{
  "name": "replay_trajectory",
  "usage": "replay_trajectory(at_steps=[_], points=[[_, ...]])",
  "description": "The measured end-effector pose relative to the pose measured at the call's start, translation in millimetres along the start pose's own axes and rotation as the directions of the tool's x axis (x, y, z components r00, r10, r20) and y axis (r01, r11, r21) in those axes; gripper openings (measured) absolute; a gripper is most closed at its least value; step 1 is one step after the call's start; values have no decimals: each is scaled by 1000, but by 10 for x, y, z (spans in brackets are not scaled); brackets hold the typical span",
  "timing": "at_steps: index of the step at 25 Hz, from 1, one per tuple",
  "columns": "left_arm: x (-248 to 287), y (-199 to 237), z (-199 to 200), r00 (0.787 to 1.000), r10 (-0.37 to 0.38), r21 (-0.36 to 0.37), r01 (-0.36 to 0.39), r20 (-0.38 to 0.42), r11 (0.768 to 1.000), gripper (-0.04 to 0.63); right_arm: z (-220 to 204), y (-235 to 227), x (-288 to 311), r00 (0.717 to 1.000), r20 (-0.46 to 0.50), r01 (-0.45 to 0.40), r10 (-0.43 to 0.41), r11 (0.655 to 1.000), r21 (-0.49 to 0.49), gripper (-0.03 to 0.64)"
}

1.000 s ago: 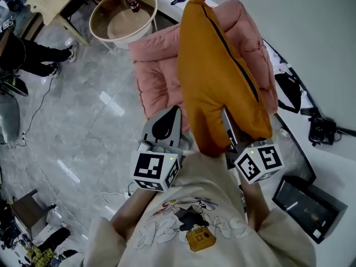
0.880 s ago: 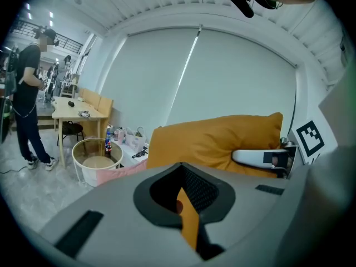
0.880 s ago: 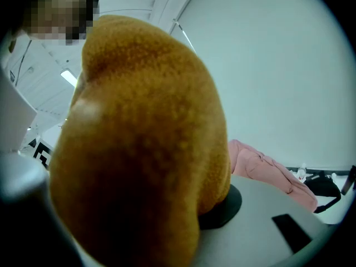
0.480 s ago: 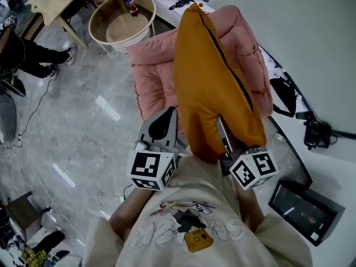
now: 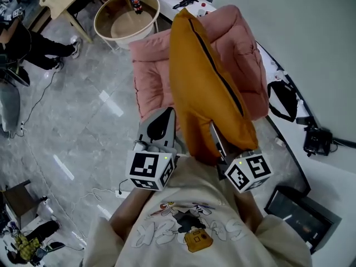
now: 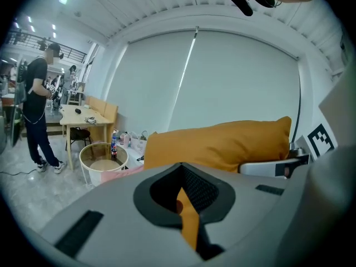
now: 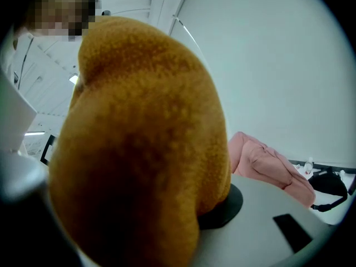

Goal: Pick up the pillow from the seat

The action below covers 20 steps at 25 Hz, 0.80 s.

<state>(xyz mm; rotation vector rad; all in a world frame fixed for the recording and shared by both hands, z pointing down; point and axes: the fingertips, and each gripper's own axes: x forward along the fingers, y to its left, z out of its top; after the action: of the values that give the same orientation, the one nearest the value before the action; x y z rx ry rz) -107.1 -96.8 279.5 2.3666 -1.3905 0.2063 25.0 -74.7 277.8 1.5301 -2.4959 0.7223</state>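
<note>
Compared with a second back, the pillow and both tongs sit a bit further left in the head view, and the person in the corner has shifted too. So the pillow is already off the pink seat, hanging up in the air on edge above it. The left gripper is pinched nearly closed on just a thin flap of the orange fabric, while the right gripper is part-way open with a fat corner of stuffing squashed between its jaws. My worry is that left pinch: it's only a sliver of cloth, so if the pillow swings or sags it could slide out and leave the whole thing dangling from the right side. It's a plump rectangular cushion with nubby, slightly fuzzy mustard cover and a dark zipper running down one edge. The seat looks like puffy quilted padding, soft and lumpy, so a drop wouldn't hurt anything.
</note>
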Motion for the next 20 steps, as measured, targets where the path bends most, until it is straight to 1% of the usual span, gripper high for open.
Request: replay_trajectory(at_steps=[4,13,17,20], points=[[-41,-176,-98,1000,19,2,-19,-15,1000,4,-22,-42,-124,999,-4,-32,32,999,0,216],[-201,-723,-287,999,35,5,-35,-23,999,3,-140,-184,-571,998,-16,-63,63,998,12,216],[-309,-914,-509,998,37,-29,-38,-50,999,3,-237,-183,-775,996,-27,-85,86,996,15,218],[-452,-1056,-615,997,58,-19,-59,-50,998,4,-319,-205,-961,994,-36,-98,99,995,29,221]])
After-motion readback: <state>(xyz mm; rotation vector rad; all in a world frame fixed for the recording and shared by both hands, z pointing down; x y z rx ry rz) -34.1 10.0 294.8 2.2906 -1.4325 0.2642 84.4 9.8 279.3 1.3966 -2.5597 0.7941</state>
